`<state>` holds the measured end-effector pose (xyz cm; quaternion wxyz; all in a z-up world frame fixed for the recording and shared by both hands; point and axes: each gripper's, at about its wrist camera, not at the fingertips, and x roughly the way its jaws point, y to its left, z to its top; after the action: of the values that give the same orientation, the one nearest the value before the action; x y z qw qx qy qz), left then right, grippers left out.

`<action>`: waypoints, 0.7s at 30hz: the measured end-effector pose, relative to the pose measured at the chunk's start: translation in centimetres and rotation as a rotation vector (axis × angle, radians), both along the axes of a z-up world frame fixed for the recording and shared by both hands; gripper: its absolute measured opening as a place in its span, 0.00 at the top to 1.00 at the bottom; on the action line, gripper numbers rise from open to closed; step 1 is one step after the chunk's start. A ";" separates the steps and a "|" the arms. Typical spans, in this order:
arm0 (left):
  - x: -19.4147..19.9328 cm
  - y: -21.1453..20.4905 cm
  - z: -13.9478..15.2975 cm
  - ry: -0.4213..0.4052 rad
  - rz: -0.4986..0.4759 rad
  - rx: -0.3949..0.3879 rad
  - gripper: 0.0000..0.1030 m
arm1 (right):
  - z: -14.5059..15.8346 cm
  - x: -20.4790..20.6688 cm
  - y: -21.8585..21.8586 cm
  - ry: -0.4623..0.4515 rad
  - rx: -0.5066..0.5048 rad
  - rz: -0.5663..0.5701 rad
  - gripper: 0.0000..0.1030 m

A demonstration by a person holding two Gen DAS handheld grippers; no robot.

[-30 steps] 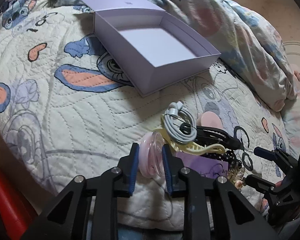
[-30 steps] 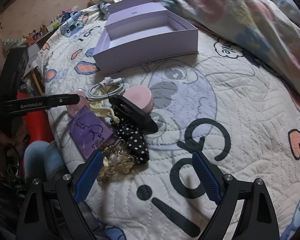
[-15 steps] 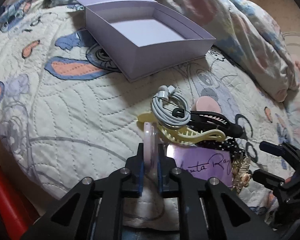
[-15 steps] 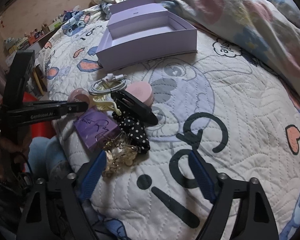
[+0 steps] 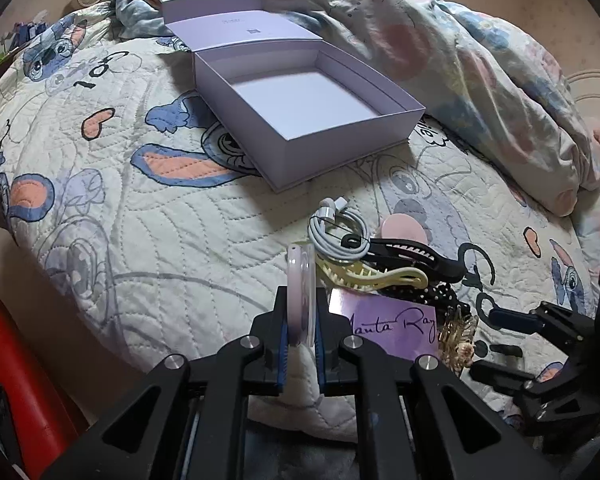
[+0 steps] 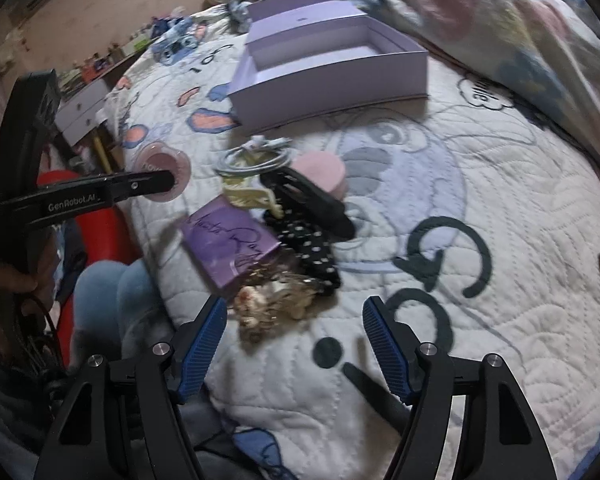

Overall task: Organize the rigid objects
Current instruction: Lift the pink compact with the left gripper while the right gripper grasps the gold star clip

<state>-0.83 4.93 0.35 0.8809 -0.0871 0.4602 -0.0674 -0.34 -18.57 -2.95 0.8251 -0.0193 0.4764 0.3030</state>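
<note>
My left gripper (image 5: 300, 344) is shut on a round pink compact (image 5: 300, 288), held on edge above the quilt; the compact also shows in the right wrist view (image 6: 162, 170). An open lilac box (image 5: 320, 116) lies beyond, empty, also seen from the right (image 6: 332, 68). A pile lies right of the compact: a coiled grey cable (image 5: 338, 230), a yellow claw clip (image 5: 374, 276), a black hair clip (image 5: 416, 254), a purple card box (image 5: 388, 326), a gold clip (image 5: 458, 338), a pink puff (image 5: 404, 228). My right gripper (image 6: 294, 344) is open, just short of the gold clip (image 6: 272, 304).
A crumpled floral duvet (image 5: 480, 64) lies behind and right of the lilac box. The bed edge is near me, with a red object (image 5: 16, 368) beside it on the left. A polka-dot black scrunchie (image 6: 312, 252) lies in the pile.
My left gripper closed on the pink compact and lifted it upright off the quilt. My right gripper has moved closer toward the gold clip, still open.
</note>
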 end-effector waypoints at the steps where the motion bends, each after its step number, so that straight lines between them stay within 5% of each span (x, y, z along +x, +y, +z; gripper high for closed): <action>1: -0.2 0.0 0.0 0.002 0.001 0.002 0.90 | -0.1 -0.1 0.2 0.002 -0.002 0.006 0.31; 17: -1.5 -0.3 -0.9 0.030 0.014 -0.003 0.90 | -2.0 0.0 2.3 -0.016 -0.029 0.050 0.46; 21: -1.6 -0.6 -0.8 0.030 0.009 -0.008 0.90 | -1.8 -0.1 1.6 -0.018 0.006 0.033 0.77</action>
<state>-2.45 4.38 -0.46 0.8738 -0.0938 0.4728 -0.0643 -0.49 -16.98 -4.75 0.8243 -0.0277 0.4677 0.3178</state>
